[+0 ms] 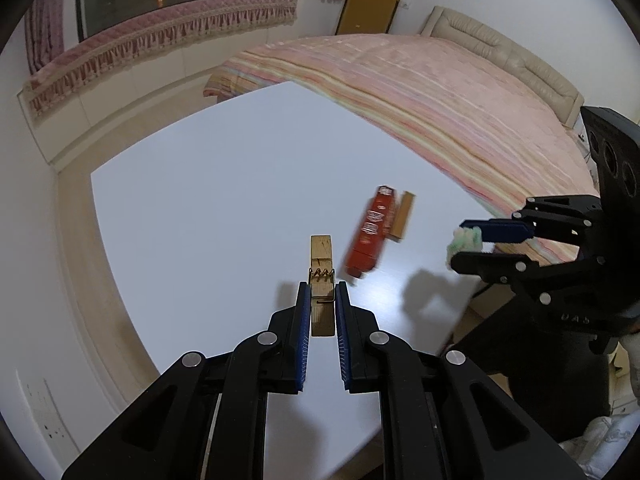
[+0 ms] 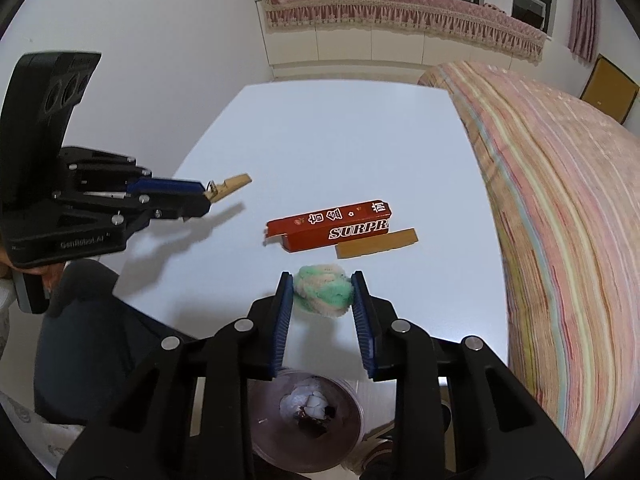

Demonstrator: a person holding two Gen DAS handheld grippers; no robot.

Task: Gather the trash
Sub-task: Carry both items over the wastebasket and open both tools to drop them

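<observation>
A bed [image 1: 440, 92] under a pink striped blanket runs along the far side of the white surface [image 1: 224, 184], its edge meeting the surface's edge, and a cream padded headboard [image 1: 500, 56] stands at its end. On the floor below the near edge of the surface, seen past the right gripper's fingers, sits a round trash bin [image 2: 308, 420] with crumpled white paper and some dark scraps inside. The left gripper [image 1: 322, 316] hangs above the surface with its blue-padded fingers closed on a wooden clothespin [image 1: 322, 280], which sticks out forward beyond the fingertips with its wire spring showing. The right gripper [image 2: 322, 300] hangs over the near edge of the surface, above the bin, its fingers pressed on either side of a fluffy green, pink and white ball of yarn [image 2: 324, 294]. Between the two grippers, lying flat on the surface, is a long red carton [image 2: 332, 226] printed with white Chinese characters and the letters "SURPR", one end flap torn open. A flat wooden strip [image 2: 376, 243] lies just beside the carton's long side, parallel to it; I cannot tell whether they touch.
</observation>
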